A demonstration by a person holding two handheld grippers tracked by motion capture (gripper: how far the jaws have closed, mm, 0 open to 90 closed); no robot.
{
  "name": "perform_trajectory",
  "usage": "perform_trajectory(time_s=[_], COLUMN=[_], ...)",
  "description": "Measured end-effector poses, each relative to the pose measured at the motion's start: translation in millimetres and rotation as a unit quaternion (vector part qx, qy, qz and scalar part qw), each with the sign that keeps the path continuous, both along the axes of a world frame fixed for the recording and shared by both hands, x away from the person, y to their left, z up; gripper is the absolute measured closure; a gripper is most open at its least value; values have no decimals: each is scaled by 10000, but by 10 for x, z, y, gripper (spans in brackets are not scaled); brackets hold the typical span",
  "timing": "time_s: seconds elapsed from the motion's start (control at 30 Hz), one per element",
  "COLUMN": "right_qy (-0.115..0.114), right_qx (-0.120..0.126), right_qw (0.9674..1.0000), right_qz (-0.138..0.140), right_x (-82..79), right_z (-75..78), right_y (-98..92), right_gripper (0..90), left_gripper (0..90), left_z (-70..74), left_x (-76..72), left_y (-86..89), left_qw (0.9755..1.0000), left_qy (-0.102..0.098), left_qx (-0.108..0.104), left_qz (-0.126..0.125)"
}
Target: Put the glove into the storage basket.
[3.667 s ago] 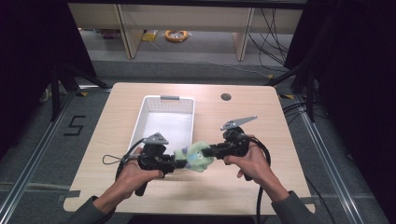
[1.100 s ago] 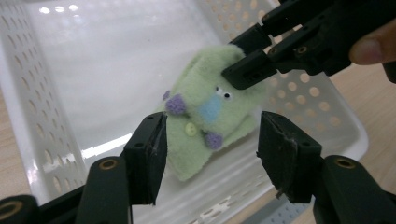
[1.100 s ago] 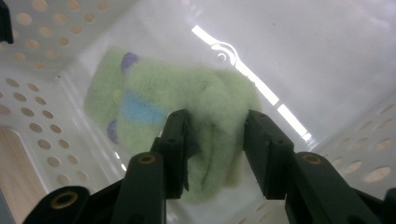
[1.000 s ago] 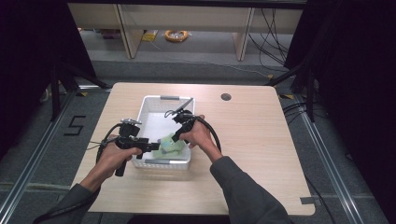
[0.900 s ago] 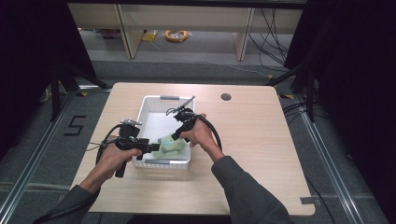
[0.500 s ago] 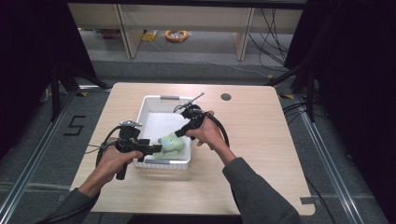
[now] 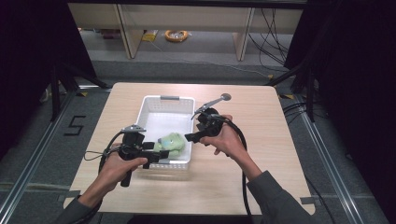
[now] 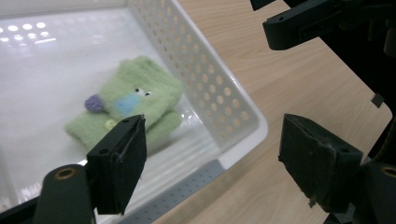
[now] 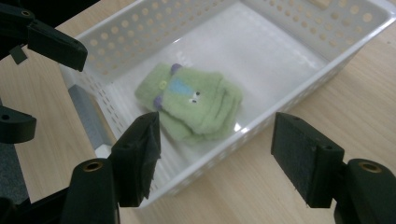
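A green fuzzy glove with a blue patch and small eyes (image 7: 170, 142) (image 8: 127, 104) (image 9: 191, 101) lies flat in the near end of a white perforated basket (image 7: 161, 103) (image 8: 219, 100) (image 9: 140, 39). My left gripper (image 7: 156, 156) (image 8: 212, 161) hovers at the basket's near edge, open, nothing between its jaws. My right gripper (image 7: 190, 136) (image 9: 217, 156) is at the basket's right rim, open and empty too. Each gripper sees the other's black jaws across the basket.
The basket stands on a light wooden table (image 7: 261, 140). A small dark round disc (image 7: 226, 97) is on the far part of the tabletop. Black cables trail from both grippers. Dark floor and metal rails surround the table.
The glove, held between both grippers over the table before, now lies in the basket. Both grippers have let go, and the right one has drawn back to the right rim.
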State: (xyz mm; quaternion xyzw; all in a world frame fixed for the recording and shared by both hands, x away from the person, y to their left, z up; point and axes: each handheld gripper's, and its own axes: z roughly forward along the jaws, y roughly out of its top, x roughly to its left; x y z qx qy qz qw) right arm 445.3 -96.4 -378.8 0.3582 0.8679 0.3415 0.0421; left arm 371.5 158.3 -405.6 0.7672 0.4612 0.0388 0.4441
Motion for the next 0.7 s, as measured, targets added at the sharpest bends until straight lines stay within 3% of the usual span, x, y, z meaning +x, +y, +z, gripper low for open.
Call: perform_trajectory(time_s=[0.07,0.13,0.23,0.27,0.3,0.37,0.47,0.5,0.7], right_qy=[-131,-120,-259,-298,-308,-272,-428,-393,-463], right_qx=[54,127,191,234,162,278,324,274,423], right_qw=[9999,9998,9995,9993,9994,9992,9986,9988,9980], right_qz=[68,25,42,-11,-32,-63,-17,-116,-105], right_x=[-24,-70,-129,-146,-170,-215,-255,-274,-371], right_z=[-2,2,7,3,15,9,-16,-9,-49], right_y=[-64,-131,-247,-269,-325,-385,-489,-518,-697], right_gripper=[326,321,305,304,304,304,304,304,299], left_gripper=[212,185,191,193,191,190,189,189,189], left_z=[0,-3,-16,-12,-15,-19,-29,-35,-62], left_x=[-36,-63,-111,-133,-145,-177,-238,-258,-367], left_y=[-39,-62,-110,-120,-140,-167,-214,-230,-322], left_qw=[10000,9999,9997,9995,9996,9994,9990,9989,9981], left_qy=[-42,-84,-189,-227,-218,-243,-280,-298,-395], left_qx=[-23,65,-43,39,-31,-52,-16,-2,-22], left_qz=[-37,-100,-158,-212,-202,-252,-346,-357,-478])
